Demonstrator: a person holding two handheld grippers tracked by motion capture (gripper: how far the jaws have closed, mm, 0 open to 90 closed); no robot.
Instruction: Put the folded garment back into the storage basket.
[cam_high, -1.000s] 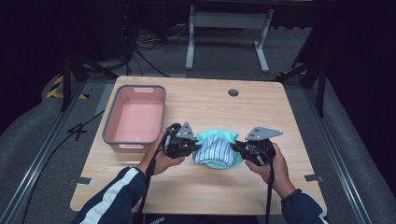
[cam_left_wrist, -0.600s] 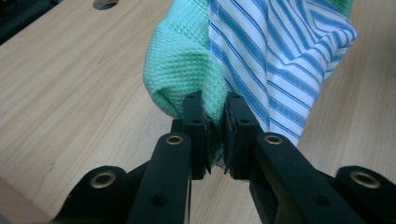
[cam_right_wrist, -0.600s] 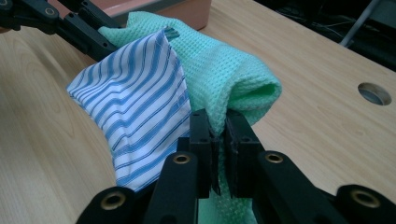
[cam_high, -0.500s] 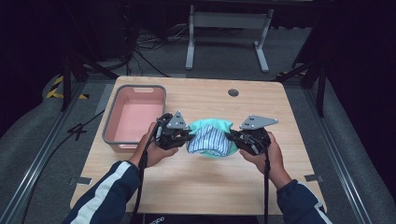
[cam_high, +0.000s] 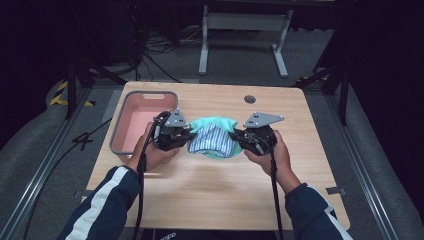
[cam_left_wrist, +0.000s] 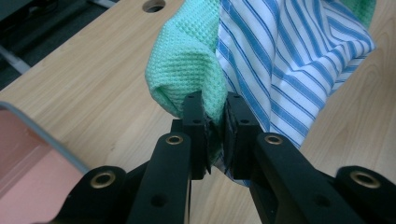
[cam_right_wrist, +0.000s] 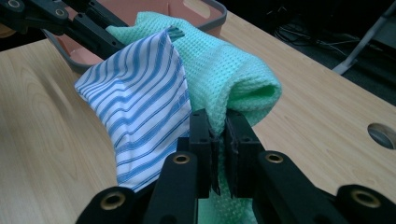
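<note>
Left gripper view: both tools (cam_left_wrist: 215, 135) (cam_right_wrist: 217, 149) pinch the cloth (cam_left_wrist: 261, 51), hiding its corners.

A pink tub (cam_high: 145, 125) sits on the wooden table (cam_high: 300, 125).

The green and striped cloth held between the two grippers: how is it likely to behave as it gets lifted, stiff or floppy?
Probably floppy: the cloth sags in a pouch between the left gripper and the right gripper. It looks light, since pinches at two edges carry it. The waffle weave seems grippy, so slipping is unlikely, though loose striped folds may swing or unfold.
</note>
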